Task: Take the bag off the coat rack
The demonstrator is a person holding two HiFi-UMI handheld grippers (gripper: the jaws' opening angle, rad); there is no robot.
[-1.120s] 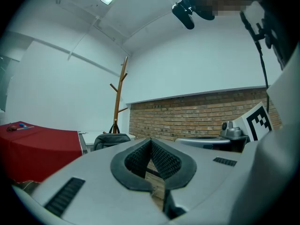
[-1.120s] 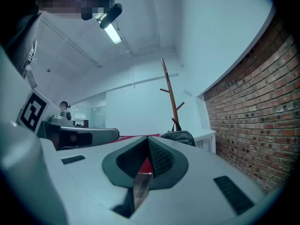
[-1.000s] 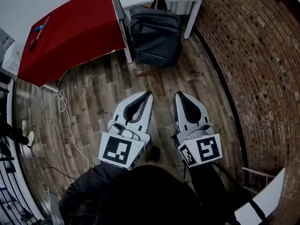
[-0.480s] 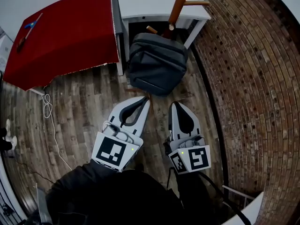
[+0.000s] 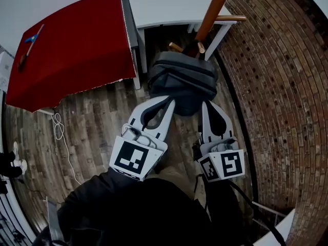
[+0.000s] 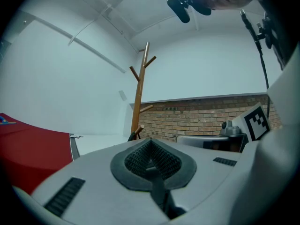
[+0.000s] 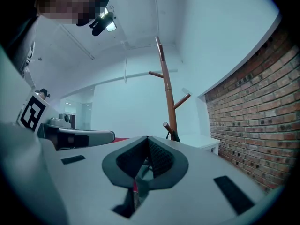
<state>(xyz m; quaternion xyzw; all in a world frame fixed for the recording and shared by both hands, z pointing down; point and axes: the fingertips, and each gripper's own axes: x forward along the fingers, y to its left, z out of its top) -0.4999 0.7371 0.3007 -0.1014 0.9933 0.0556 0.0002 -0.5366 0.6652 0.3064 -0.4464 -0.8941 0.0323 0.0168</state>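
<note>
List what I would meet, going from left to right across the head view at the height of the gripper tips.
white cable on the floor → left gripper → right gripper → brick wall. The bag is left out, because it spans above both grippers.

We count two grippers (left gripper (image 5: pixel 168 101), right gripper (image 5: pixel 208 104)), one bag (image 5: pixel 183 81), one coat rack (image 5: pixel 212 12), one red table (image 5: pixel 72 40), one white table (image 5: pixel 169 6).

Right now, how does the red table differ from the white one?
The red table has a red cover; the white table a plain white top. Small tools lie on the red one; the coat rack with the bag stands by the white one. They sit side by side.
</note>
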